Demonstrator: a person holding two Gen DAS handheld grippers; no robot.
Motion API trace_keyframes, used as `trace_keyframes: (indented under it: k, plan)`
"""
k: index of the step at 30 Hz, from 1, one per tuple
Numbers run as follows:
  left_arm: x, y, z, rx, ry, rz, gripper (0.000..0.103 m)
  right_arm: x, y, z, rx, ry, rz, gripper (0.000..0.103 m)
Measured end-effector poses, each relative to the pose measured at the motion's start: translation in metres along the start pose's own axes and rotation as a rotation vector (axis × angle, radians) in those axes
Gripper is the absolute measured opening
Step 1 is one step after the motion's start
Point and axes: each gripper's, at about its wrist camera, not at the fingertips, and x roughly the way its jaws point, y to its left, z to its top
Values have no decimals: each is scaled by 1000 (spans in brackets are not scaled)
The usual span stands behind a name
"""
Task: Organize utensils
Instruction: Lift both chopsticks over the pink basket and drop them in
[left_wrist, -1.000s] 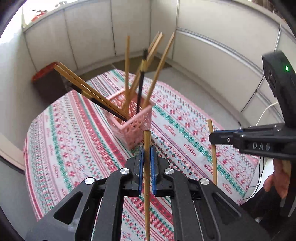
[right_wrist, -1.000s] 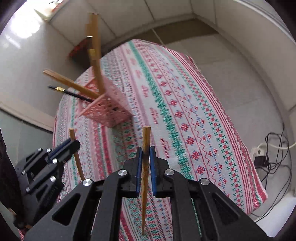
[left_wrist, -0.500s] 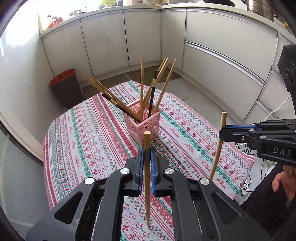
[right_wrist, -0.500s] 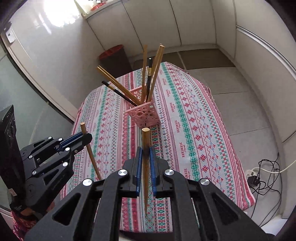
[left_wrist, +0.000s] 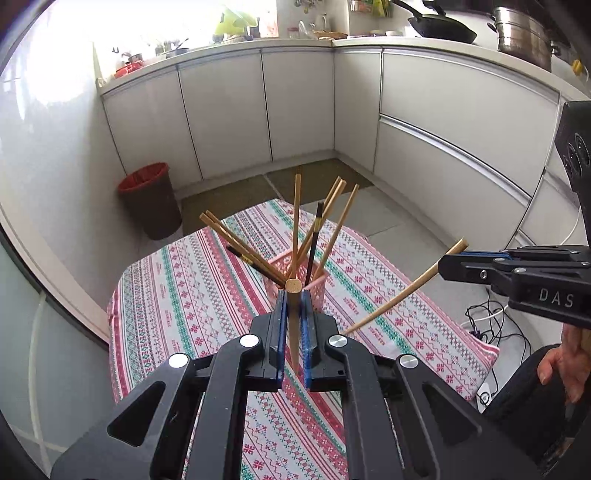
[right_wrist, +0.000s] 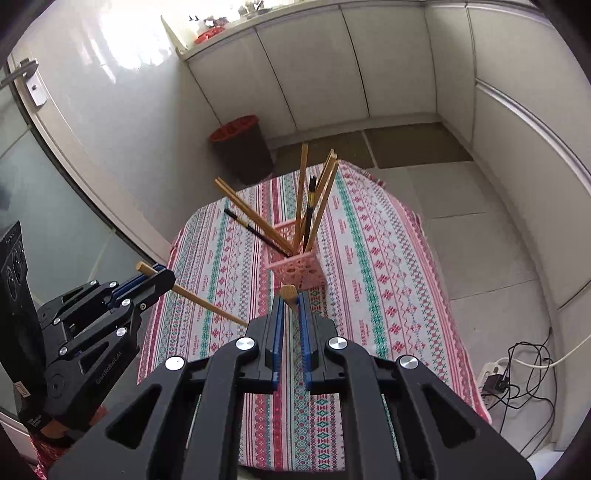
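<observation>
A pink lattice basket (left_wrist: 317, 288) (right_wrist: 299, 267) stands on the patterned tablecloth and holds several wooden chopsticks and a black one, fanned out. My left gripper (left_wrist: 293, 325) is shut on a wooden chopstick (left_wrist: 294, 314), held high above the table on the near side of the basket; it also shows in the right wrist view (right_wrist: 162, 280) with its chopstick (right_wrist: 207, 304) slanting down. My right gripper (right_wrist: 290, 317) is shut on another wooden chopstick (right_wrist: 288, 293); it shows in the left wrist view (left_wrist: 454, 264) with its chopstick (left_wrist: 402, 295) slanting down to the left.
The small table (right_wrist: 388, 280) with the red, green and white cloth stands on a grey tiled floor. A brown bin with a red liner (left_wrist: 147, 199) (right_wrist: 240, 147) stands beyond it by white cabinets. Cables and a power strip (right_wrist: 517, 373) lie on the floor at right.
Both grippers have risen and pulled back from the basket, each still holding its chopstick. The chopsticks now tilt more steeply and the table looks smaller and farther below.
</observation>
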Motion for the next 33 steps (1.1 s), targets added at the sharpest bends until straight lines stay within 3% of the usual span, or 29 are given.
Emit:
trace_keyframes:
  k: [16,21,28,30,31,32,33]
  plan:
    - [-43,31,80,-131,-184,11,6,-57,6,63,-11,-163,79,8]
    - [-26,40,93,-173,-190,-6,6,-56,10,89,7,-224,96,8]
    - [28,49,92,-213,-126,-13,7,-33,9,113,26,-265,73,8]
    - [46,49,87,-215,-66,-20,14,-22,6,117,38,-259,74,8]
    - [49,51,86,-225,-56,-18,27,-16,5,117,43,-254,75,8]
    - [50,54,85,-239,-61,-14,33,-11,4,118,48,-249,75,8]
    - [47,56,86,-250,-70,-4,33,-6,2,118,53,-244,73,8]
